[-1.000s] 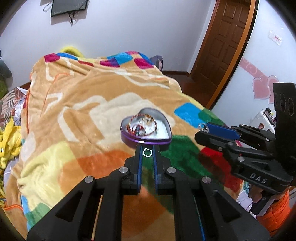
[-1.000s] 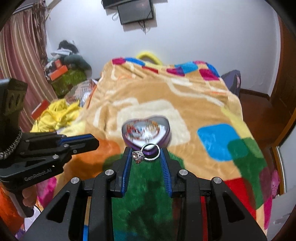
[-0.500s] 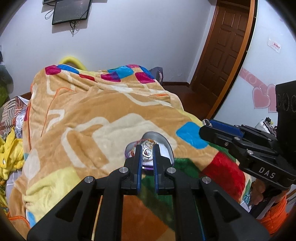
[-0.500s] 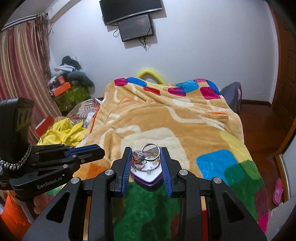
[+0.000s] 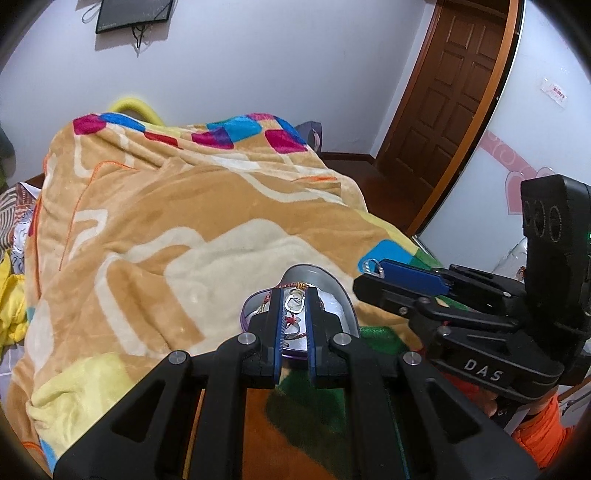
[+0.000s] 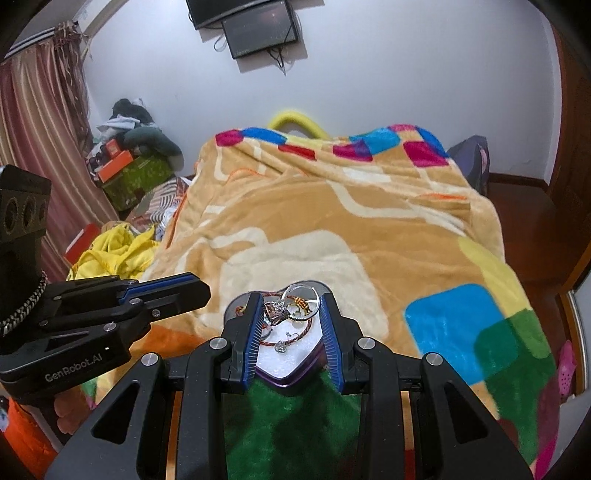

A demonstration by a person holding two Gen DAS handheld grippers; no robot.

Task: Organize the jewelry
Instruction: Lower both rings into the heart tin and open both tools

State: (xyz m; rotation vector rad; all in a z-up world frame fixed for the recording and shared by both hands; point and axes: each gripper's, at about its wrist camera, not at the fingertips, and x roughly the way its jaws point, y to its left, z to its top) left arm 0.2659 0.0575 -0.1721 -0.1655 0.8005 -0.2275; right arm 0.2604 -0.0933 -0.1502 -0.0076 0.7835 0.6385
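Note:
A purple heart-shaped tin [image 5: 343, 295] [image 6: 291, 373] with bracelets and small jewelry inside lies on the bed blanket. My left gripper [image 5: 294, 301] is shut on a small silver ring [image 5: 294, 303] and holds it right over the tin. My right gripper [image 6: 291, 306] is shut on a large silver ring with a stone cluster [image 6: 275, 309], also over the tin. Each gripper shows in the other's view: the right one [image 5: 373, 271] at the right side, the left one [image 6: 199, 291] at the left.
A colourful fleece blanket [image 6: 369, 206] covers the bed. Yellow clothes [image 6: 110, 254] and boxes [image 6: 136, 173] lie on the floor at the left. A brown door [image 5: 450, 99] stands at the right. A screen [image 6: 258, 29] hangs on the far wall.
Both grippers have moved forward with their rings, from in front of the tin to directly over it. The tin now sits between and behind the fingers in both views.

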